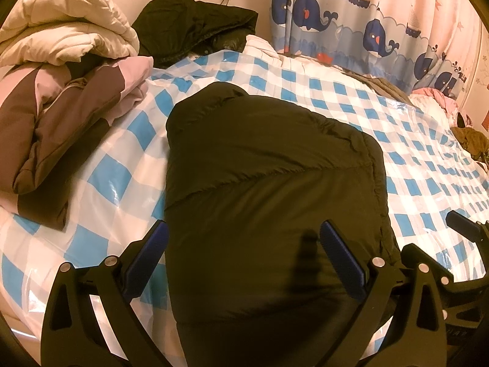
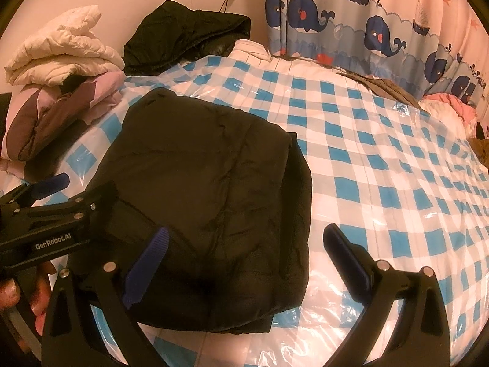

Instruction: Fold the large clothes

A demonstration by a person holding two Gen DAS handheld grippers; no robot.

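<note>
A black puffer jacket lies folded into a thick rectangle on the blue-and-white checked bed cover. It also shows in the right wrist view. My left gripper is open and empty, its fingers spread over the jacket's near end. My right gripper is open and empty above the jacket's near right part. The left gripper also shows at the left of the right wrist view, and the right gripper shows at the right edge of the left wrist view.
A stack of folded clothes, a cream quilted one on a pink and brown one, sits at the left. Another black jacket lies by the wall. A whale-print curtain hangs behind. More clothes lie at the far right.
</note>
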